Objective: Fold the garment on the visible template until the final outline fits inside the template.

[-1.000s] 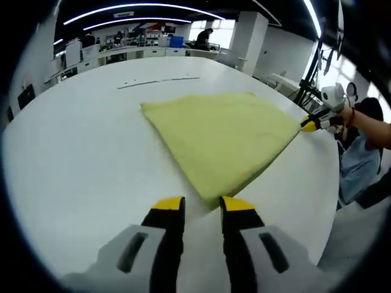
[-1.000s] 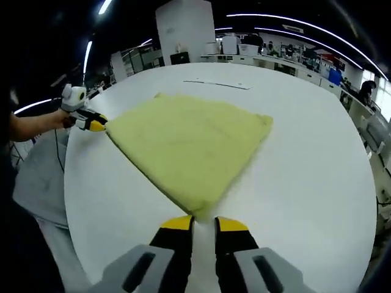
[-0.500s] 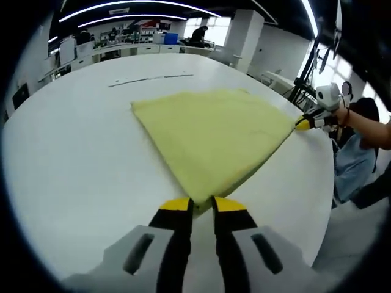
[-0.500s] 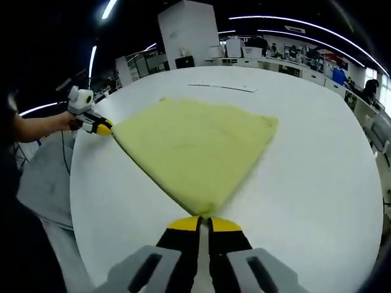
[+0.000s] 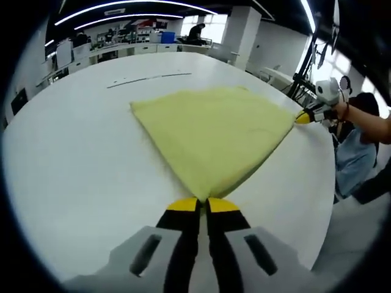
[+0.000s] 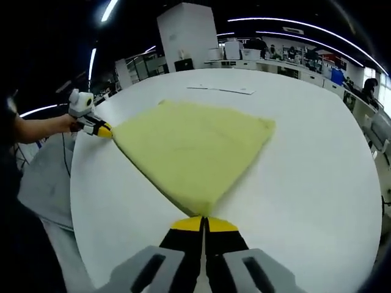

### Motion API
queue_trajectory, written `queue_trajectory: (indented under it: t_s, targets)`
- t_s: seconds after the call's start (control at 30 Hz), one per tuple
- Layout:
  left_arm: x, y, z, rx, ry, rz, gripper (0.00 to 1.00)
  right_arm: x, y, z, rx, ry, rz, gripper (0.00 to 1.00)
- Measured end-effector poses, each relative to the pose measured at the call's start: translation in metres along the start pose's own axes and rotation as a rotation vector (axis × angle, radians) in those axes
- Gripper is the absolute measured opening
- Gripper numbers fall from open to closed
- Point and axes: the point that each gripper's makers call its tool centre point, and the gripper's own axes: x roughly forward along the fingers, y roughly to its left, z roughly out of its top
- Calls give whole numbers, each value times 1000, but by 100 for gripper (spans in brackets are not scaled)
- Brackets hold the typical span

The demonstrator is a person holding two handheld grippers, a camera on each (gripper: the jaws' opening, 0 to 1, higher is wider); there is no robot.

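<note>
Now your left gripper point(image 5: 203, 206) and right gripper point(image 6: 203, 224) have pinched shut on garment point(image 5: 214, 134) corners; bare worktop point(image 5: 73, 159) surrounds them.

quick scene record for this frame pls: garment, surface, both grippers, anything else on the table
garment: yellow-green cloth, folded flat, roughly four-cornered
surface: white table
left gripper: jaws closed on the cloth's near corner in the left gripper view; in the right gripper view it sits at the cloth's far left corner
right gripper: jaws closed on the near corner in its own view; in the left gripper view it sits at the far right corner
other: thin dark line on the table beyond the cloth
background: office desks, ceiling light strips
</note>
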Motion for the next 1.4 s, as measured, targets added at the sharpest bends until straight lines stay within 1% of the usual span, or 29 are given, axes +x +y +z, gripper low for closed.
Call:
queue_trajectory:
  t_s: [0.1,0.37,0.6,1.0,1.4]
  targets:
    - [-1,0,0,22,3,0,0,-3,1,1,-3,-5,7,0]
    - [-4,-2,-1,29,-2,13,0,-4,10,-5,-39,25,20,0]
    - [-9,-7,-6,44,3,14,0,-7,13,-9,-47,29,20,0]
    - [-17,-15,-15,31,-1,20,0,-12,22,-18,-27,20,21,0]
    - [-23,-20,-24,23,-1,35,0,-16,30,-26,-22,25,16,0]
